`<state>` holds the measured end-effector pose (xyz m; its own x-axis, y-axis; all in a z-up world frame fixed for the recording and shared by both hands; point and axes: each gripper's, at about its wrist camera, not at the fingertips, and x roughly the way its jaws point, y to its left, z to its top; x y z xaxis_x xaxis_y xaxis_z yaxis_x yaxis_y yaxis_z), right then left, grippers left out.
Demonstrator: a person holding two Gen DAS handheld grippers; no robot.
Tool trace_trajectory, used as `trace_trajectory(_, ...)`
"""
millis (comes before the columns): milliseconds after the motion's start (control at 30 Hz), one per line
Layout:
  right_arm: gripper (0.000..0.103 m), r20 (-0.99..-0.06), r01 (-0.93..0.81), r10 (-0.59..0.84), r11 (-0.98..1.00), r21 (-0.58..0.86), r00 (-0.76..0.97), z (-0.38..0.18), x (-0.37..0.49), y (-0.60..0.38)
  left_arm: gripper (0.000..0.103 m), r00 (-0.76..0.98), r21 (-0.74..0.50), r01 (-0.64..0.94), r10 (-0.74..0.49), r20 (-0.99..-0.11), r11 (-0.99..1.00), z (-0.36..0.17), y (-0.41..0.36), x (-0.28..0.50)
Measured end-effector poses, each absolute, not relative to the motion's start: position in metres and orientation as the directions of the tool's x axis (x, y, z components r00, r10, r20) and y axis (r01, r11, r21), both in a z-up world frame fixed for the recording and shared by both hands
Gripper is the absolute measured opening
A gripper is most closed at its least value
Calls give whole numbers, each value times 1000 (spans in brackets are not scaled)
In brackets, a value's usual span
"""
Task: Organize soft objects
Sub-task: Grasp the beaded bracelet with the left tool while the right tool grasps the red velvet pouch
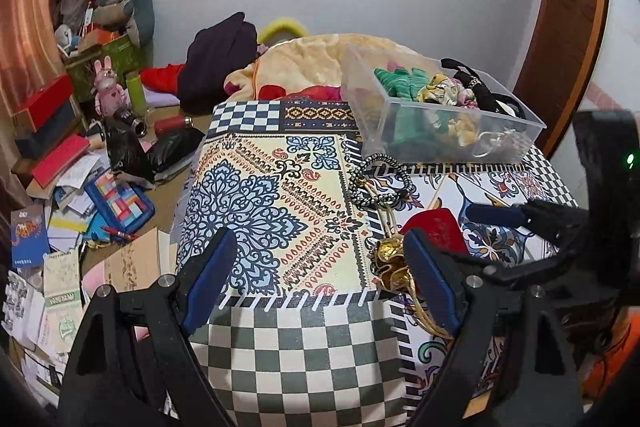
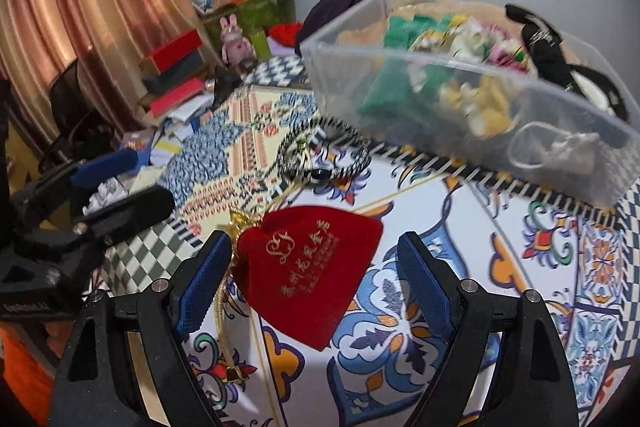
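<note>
A red velvet pouch (image 2: pixel 312 267) with gold lettering and a gold drawstring lies on the patterned cloth (image 2: pixel 500 307). My right gripper (image 2: pixel 316 283) is open around it, jaws on either side. In the left wrist view the pouch (image 1: pixel 436 231) lies behind my right finger. A black-and-white cord loop (image 2: pixel 320 151) lies beyond it, also seen in the left wrist view (image 1: pixel 380 183). A clear plastic bin (image 2: pixel 480 99) holds green, yellow and black soft items; it shows in the left wrist view too (image 1: pixel 440 107). My left gripper (image 1: pixel 320 283) is open and empty over the cloth.
A yellow blanket (image 1: pixel 312 63) and a dark garment (image 1: pixel 220 55) lie behind the bin. Books, boxes and papers (image 1: pixel 72 163) clutter the left side. A pink rabbit toy (image 1: pixel 108 87) stands there. Curtains (image 2: pixel 80 7) hang at the left.
</note>
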<state>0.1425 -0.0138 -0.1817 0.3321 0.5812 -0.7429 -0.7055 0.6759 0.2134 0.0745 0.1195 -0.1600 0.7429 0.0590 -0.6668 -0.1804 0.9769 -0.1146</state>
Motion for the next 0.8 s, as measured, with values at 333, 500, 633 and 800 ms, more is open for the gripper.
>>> trace_trajectory(333, 22, -726, -715, 572, 680, 161, 381, -183, 142, -38, 84, 729, -111, -155, 38, -684, 982, -167, 107, 99)
trace_trajectory(500, 15, -713, -668, 567, 720, 188, 411, -181, 150, -70, 84, 719, -111, -127, 14, -694, 986, -171, 96, 123)
trace_trajectory(633, 12, -697, -613, 551, 764, 202, 458, -177, 157, -100, 77, 696, -116, -103, -12, -718, 988, -180, 85, 145)
trace_trajectory(800, 11, -668, -563, 546, 796, 224, 506, -168, 160, -128, 63, 664, -112, -84, -28, -747, 990, -194, 74, 165)
